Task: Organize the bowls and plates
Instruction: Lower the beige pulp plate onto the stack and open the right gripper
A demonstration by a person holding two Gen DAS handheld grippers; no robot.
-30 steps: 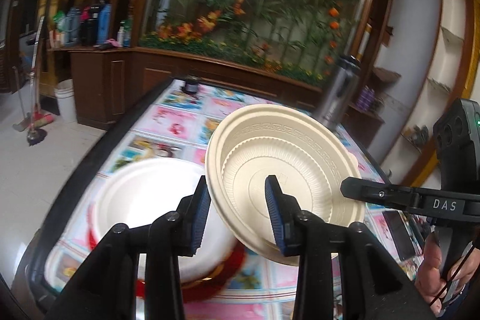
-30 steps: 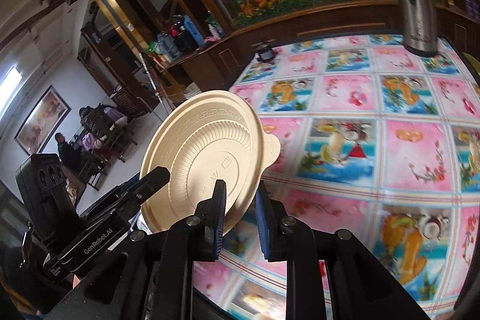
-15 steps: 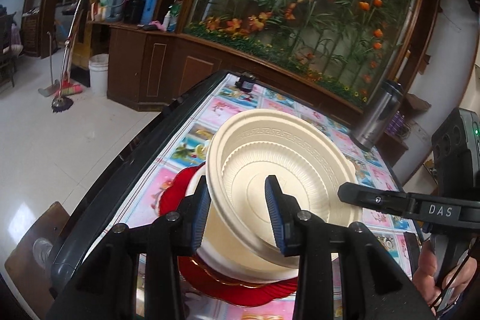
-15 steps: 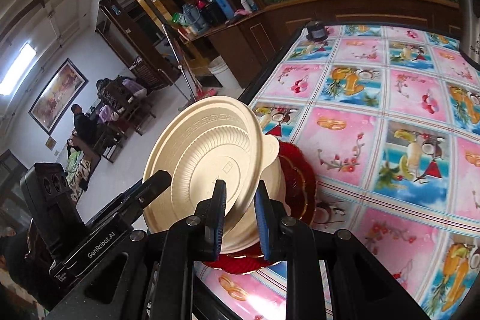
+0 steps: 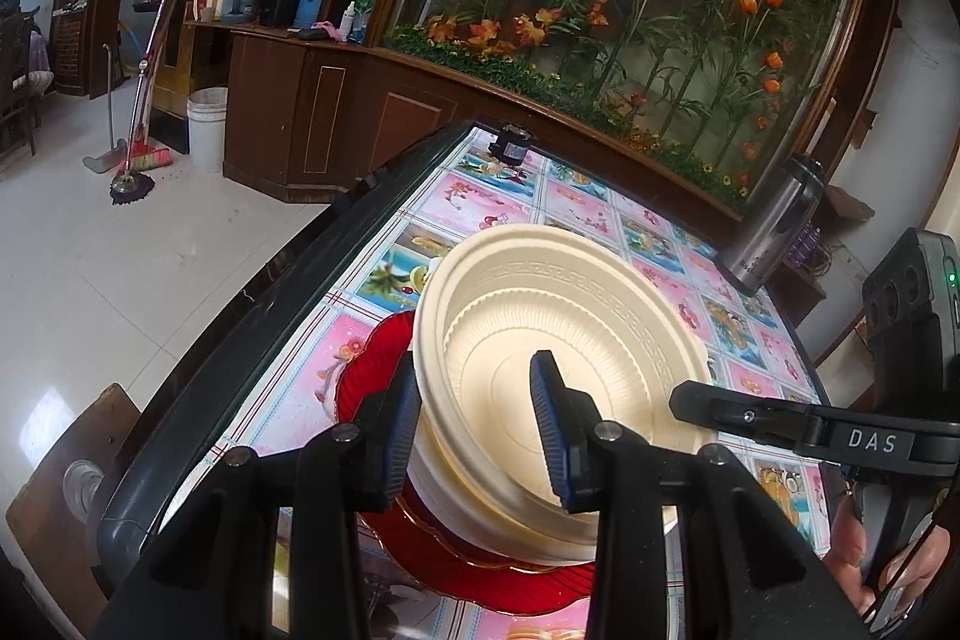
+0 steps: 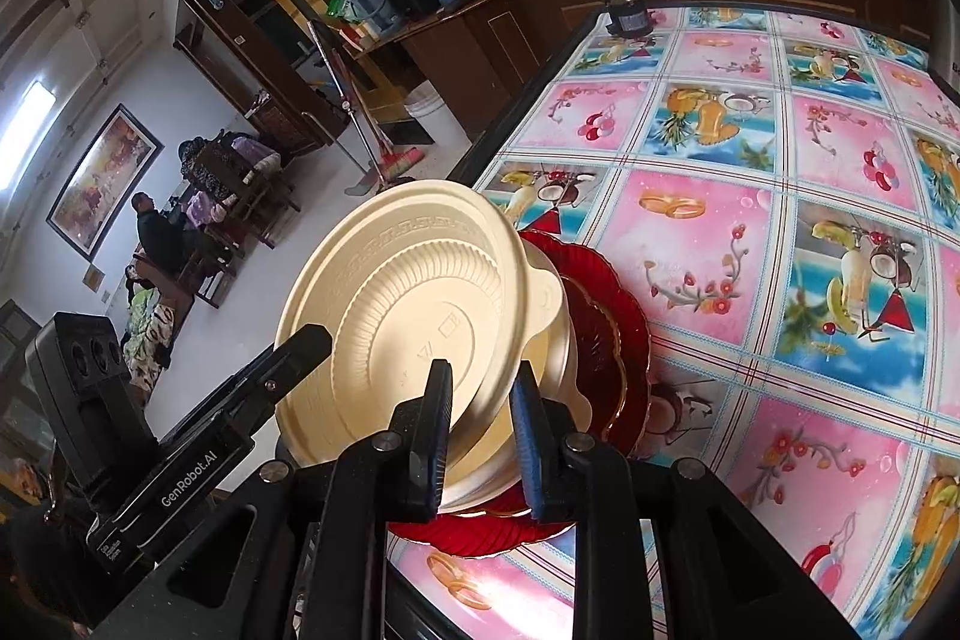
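Observation:
A cream plastic bowl (image 5: pixel 558 340) is held tilted between both grippers, just above a second cream bowl (image 5: pixel 480 520) that sits on a red scalloped plate (image 5: pixel 366 376). My left gripper (image 5: pixel 474 436) is shut on the near rim of the held bowl. My right gripper (image 6: pixel 480 436) is shut on the opposite rim of the same bowl (image 6: pixel 408 322). In the right wrist view the lower bowl (image 6: pixel 564 364) and red plate (image 6: pixel 612 340) lie near the table's left edge.
The table carries a colourful patterned cloth (image 6: pixel 780 220) with a dark rim (image 5: pixel 264 316). A steel thermos (image 5: pixel 774 220) stands at the far right and a small dark jar (image 5: pixel 510 142) at the far end. A wooden cabinet (image 5: pixel 336 124) is beyond.
Both grippers carried the cream bowl left and down, from over the open cloth to just above the second bowl on the red plate.

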